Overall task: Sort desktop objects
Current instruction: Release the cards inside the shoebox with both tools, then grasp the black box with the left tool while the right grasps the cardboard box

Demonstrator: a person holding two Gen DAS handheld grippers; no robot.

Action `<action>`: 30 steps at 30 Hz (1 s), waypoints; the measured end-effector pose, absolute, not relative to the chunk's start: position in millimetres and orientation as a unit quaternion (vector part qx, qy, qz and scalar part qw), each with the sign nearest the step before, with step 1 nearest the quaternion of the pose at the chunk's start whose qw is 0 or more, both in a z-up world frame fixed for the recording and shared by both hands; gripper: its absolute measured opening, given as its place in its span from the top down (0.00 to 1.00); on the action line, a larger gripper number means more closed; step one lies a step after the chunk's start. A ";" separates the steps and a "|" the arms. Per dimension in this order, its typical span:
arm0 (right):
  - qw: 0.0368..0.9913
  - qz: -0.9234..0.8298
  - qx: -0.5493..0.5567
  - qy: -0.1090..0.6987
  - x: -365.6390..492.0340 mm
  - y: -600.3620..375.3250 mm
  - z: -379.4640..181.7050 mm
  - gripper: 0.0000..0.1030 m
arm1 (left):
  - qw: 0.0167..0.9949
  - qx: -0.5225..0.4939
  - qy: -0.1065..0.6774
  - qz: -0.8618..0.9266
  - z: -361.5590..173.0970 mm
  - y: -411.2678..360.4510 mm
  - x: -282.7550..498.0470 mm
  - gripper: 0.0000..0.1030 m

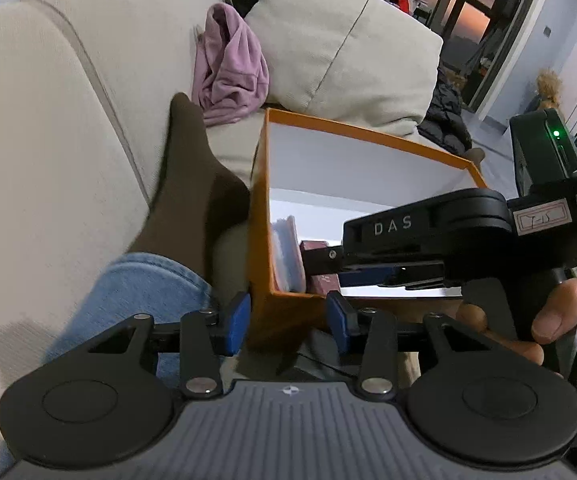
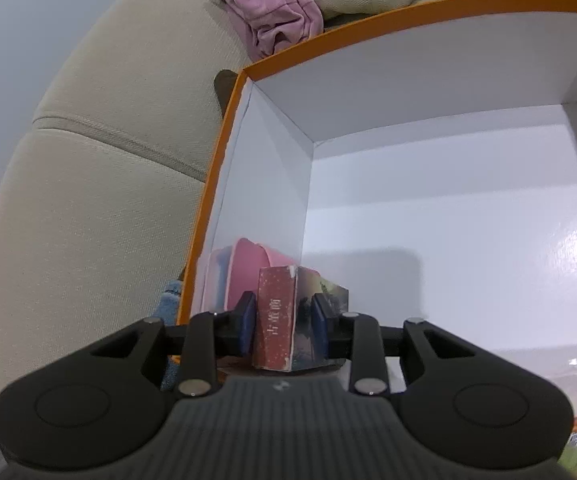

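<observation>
An orange box with a white inside (image 1: pixel 258 208) (image 2: pixel 408 152) stands on a beige sofa. My left gripper (image 1: pixel 286 322) is open, its blue pads on either side of the box's near corner. My right gripper (image 2: pixel 284 322) reaches into the box from the right and is shut on a small dark red book (image 2: pixel 274 318), upright near the box's left wall; it also shows in the left wrist view (image 1: pixel 318 248). A pink item and a pale packet (image 2: pixel 244 268) stand against that wall beside the book.
A pink garment (image 1: pixel 228 68) lies on the sofa behind the box, next to a beige cushion (image 1: pixel 340 40). A dark sock and a jeans leg (image 1: pixel 192 200) lie left of the box. A room with dark furniture opens at far right.
</observation>
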State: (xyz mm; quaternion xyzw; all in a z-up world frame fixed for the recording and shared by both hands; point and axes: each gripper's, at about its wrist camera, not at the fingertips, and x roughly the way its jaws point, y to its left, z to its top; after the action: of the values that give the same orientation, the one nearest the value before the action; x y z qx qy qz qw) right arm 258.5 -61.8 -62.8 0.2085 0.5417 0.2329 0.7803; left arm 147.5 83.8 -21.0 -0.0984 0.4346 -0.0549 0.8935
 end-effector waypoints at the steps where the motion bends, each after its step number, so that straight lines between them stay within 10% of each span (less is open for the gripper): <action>1: 0.776 0.235 0.216 0.543 258.9 -64.0 -63.5 0.67 | 0.894 -0.100 0.434 -0.056 -22.0 83.5 147.1 0.53; 21: 0.745 0.260 0.293 0.540 262.1 -82.5 -72.9 0.61 | 0.892 -0.106 0.438 -0.045 -24.6 79.4 131.2 0.59; 30: 0.835 0.272 0.199 0.435 196.8 -112.8 -15.9 0.61 | 0.855 -0.224 0.467 0.018 -49.4 74.9 119.4 0.37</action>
State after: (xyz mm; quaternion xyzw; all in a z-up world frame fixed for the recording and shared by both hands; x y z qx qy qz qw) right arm 196.8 -112.8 -15.9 0.1985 0.4352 0.2719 0.8350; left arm 119.4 74.9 -49.4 -0.2243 0.4675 0.0181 0.8549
